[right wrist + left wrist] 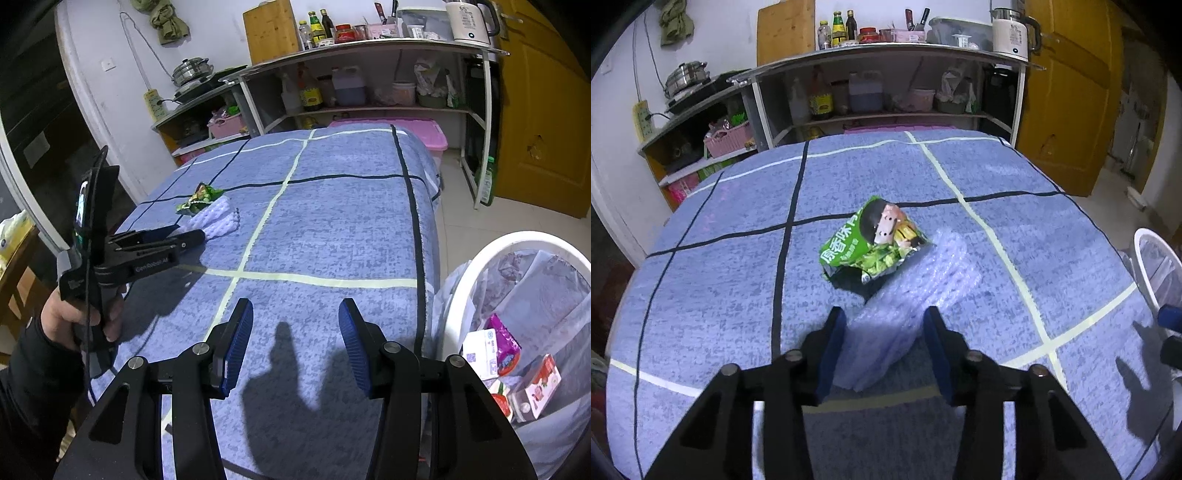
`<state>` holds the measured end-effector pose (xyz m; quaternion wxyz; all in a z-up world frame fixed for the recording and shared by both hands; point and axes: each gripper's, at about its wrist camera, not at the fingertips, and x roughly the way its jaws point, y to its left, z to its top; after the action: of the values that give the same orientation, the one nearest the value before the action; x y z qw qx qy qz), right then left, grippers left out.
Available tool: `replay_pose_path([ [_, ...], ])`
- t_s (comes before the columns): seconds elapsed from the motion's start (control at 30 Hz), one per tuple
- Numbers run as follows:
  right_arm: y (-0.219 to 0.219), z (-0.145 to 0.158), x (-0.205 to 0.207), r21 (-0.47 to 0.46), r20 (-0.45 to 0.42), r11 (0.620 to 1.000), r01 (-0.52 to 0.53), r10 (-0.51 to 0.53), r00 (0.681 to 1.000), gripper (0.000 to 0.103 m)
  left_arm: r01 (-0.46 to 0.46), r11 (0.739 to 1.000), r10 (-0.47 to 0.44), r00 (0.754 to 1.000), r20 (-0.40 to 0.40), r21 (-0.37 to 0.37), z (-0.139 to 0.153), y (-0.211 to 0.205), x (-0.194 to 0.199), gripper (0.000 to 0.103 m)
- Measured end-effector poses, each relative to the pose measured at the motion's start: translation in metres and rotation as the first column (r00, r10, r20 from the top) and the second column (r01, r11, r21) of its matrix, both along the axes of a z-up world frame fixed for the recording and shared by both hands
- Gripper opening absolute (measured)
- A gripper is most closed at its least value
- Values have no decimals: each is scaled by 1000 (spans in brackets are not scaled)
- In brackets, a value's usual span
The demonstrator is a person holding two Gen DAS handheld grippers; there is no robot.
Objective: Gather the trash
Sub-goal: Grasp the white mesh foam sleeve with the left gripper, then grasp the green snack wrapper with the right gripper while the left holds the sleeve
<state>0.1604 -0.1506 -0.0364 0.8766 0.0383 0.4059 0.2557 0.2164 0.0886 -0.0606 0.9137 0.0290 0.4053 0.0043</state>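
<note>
The left gripper (886,347) is reaching down over the table (720,295), which is wearing a blue cloth with black and pale lines. A folded piece of bubble wrap (908,295) is lying between its two blue pads. The left pad (833,350) seems to be touching the wrap's edge, but the right pad (936,350) is showing a thin gap beside it, so the jaws are standing half-wide around the wrap and are not yet pressing on it. The far end of the wrap is running out beyond the fingertips.

Just beyond the bubble wrap, and touching its far corner, a crumpled green snack bag (873,240) is lying on the cloth. In the right wrist view the same bag (199,197) is sitting behind the wrap (221,218), and the left gripper (192,236) is coming to the wrap from the near side, held by a hand (77,321) in a dark sleeve.

The right gripper (297,343) is hovering well apart from the bubble wrap, over the near part of the table. Its jaws are standing wide with nothing between them. Beside the table's right edge a white bin (458,295) is standing, with cartons and a purple packet inside.
</note>
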Motion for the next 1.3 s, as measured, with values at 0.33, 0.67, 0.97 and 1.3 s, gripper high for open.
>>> replay_pose_path([
  [0.33, -1, 12, -13, 11, 25, 1000, -1, 0, 1000, 49, 8, 1000, -8, 1000, 16, -20, 7, -5, -24, 18],
  [0.67, -1, 19, -24, 18, 44, 1000, -7, 6, 999, 49, 7, 994, -2, 999, 51, -111, 18, -6, -57, 14],
  [0.97, 15, 15, -22, 8, 28, 999, -35, 35, 999, 49, -2, 982, 16, 998, 69, -188, 17, 1, -90, 14],
  [1.3, 43, 11, -17, -8, 14, 997, -73, 73, 997, 49, -72, 968, 99, 990, 104, -241, 23, 31, -110, 14],
])
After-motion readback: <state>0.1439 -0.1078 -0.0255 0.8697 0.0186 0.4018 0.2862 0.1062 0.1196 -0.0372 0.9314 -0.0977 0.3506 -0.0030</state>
